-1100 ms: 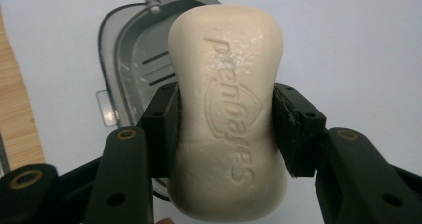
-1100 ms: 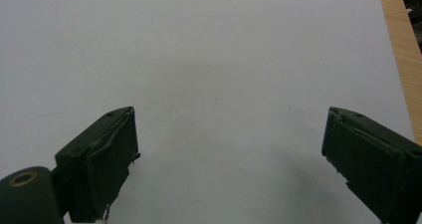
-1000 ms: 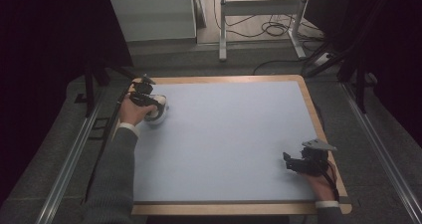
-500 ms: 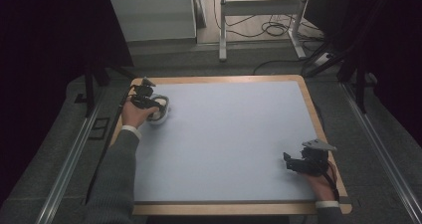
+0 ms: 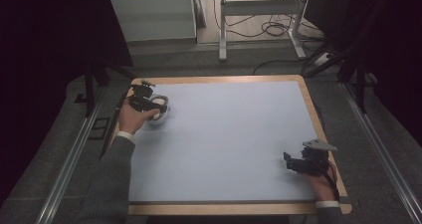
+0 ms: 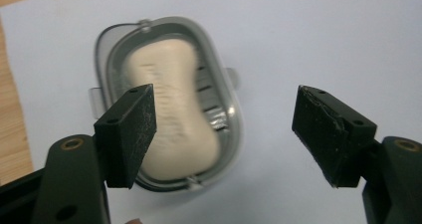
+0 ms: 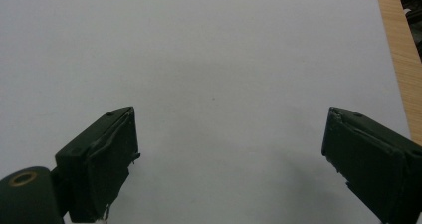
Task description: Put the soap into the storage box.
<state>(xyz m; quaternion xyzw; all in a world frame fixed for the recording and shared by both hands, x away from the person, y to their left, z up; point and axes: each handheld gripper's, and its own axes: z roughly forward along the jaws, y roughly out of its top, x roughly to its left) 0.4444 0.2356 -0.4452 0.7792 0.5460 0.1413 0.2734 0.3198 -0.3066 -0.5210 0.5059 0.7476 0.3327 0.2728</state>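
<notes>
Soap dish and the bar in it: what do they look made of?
Soap dish: looks like polished metal, maybe steel; grey rim shines, drain slots inside. Could be chromed plastic. Bar of soap: cream, matte, waxy, rounded, slightly waisted. Mat: flat pale blue, no sheen.

A pale blue mat (image 5: 224,144) covers the wood-rimmed table (image 5: 308,99) — cables (image 5: 271,30) lie beyond.

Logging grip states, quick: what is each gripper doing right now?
Left gripper: jaws have just been opening, now open, above the soap in its dish, gripping nothing.
Right gripper: open, holding nothing.
</notes>
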